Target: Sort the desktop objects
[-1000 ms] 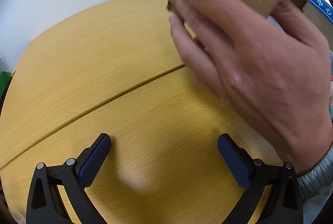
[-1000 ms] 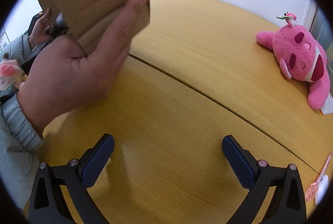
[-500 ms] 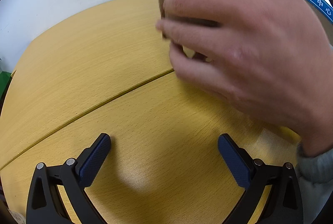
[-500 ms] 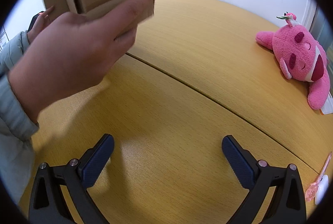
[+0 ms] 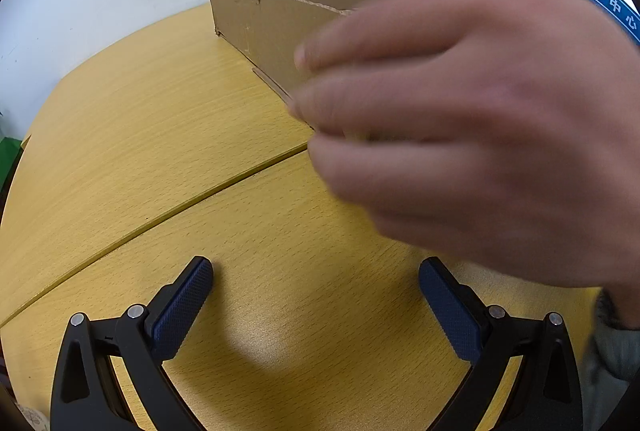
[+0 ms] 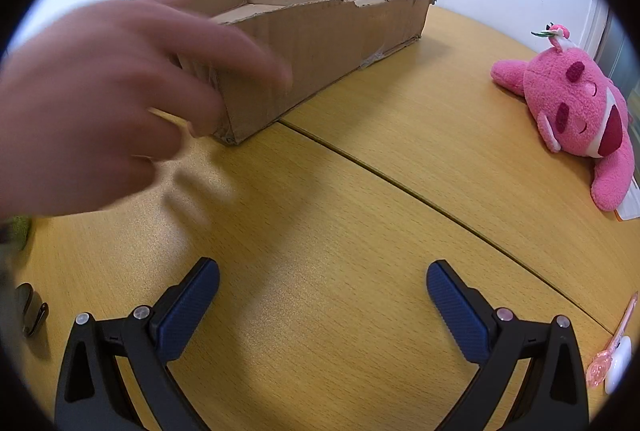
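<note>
Both tools, left tool (image 5: 316,295) and right tool (image 6: 322,295), rest spread and empty on the desk (image 6: 320,211). A blurred bare hand (image 6: 104,111) is at the cardboard box (image 6: 320,35)'s near corner; the pink plush (image 6: 576,111) lies well apart. Reaching now risks striking that hand.

A motion-blurred hand (image 5: 472,135) hides the near end of the cardboard box (image 6: 320,43) in both views. Right of the box, the pink plush toy (image 6: 576,115) covers most of a card, and the pink spoon (image 6: 612,347) is cut off at the picture's edge.
</note>
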`<action>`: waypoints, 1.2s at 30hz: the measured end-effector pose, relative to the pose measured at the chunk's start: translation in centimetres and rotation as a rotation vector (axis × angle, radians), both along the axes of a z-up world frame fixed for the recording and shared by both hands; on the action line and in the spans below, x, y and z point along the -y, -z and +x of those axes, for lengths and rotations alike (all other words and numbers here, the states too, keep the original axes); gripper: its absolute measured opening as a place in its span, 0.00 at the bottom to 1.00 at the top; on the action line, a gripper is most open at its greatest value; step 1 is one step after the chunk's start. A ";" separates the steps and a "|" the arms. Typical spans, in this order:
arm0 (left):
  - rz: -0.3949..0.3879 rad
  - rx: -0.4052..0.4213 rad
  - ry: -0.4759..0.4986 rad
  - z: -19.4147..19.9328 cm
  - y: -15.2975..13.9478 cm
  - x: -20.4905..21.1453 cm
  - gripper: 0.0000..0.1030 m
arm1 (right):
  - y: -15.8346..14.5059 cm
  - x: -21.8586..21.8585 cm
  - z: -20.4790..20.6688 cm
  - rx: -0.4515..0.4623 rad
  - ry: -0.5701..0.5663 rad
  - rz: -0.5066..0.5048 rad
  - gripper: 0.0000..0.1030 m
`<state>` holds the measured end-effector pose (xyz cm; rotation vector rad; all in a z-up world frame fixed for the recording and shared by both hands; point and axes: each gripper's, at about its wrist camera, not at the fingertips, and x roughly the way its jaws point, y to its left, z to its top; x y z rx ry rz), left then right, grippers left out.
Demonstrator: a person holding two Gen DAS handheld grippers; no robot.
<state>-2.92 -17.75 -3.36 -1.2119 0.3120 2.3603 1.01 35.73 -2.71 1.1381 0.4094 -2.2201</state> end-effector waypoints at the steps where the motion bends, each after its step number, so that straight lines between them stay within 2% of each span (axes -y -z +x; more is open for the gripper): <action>1: 0.000 0.000 0.000 0.0 0.1 0.0 1.00 | -0.1 -0.1 -0.1 0.000 0.000 0.000 1.00; 36: 0.000 -0.002 -0.002 0.1 0.6 0.0 1.00 | -0.4 -0.6 -1.1 0.002 -0.001 0.000 1.00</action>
